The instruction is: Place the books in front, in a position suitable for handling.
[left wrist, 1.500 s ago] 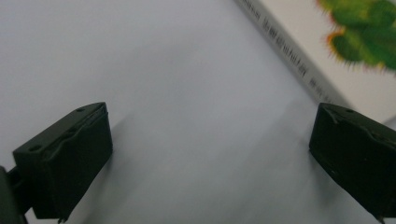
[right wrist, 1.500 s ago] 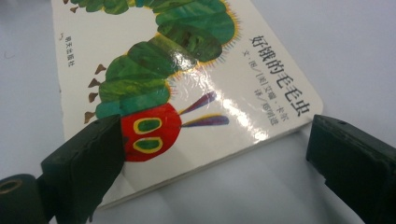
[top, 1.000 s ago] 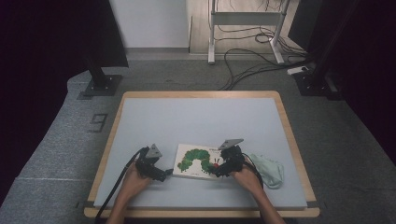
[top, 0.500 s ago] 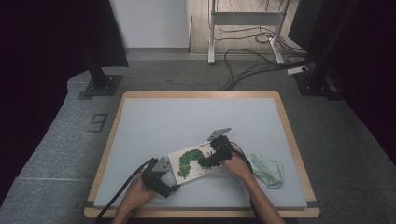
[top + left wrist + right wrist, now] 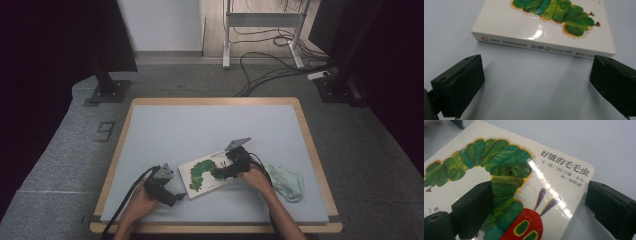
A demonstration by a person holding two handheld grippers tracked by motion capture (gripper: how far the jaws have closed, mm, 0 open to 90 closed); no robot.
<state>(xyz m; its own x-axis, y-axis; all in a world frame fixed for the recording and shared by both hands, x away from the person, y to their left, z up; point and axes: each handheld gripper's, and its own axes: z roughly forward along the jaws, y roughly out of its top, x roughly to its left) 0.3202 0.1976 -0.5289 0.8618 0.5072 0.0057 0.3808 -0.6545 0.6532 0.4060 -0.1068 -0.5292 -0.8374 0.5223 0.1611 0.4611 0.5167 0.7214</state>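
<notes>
The book [image 5: 209,173] lies flat on the table [image 5: 200,125], near its 6 o'clock edge. The right gripper [image 5: 231,169] sits at the book's 3 o'clock end, jaws wide and just closing a little, one over the cover. The left gripper [image 5: 172,196] waits released at 8 o'clock, not touching

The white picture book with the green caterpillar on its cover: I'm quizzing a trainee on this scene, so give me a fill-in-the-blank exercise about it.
1. The white picture book with the green caterpillar on its cover lies ____ on the pale blue table top.
2. The left gripper has its jaws ____, facing the book's spine.
3. One jaw of the right gripper lies over the caterpillar's ____ body.
4. A crumpled pale green ____ lies by the person's right hand.

Missing words: flat; open; green; cloth
</notes>
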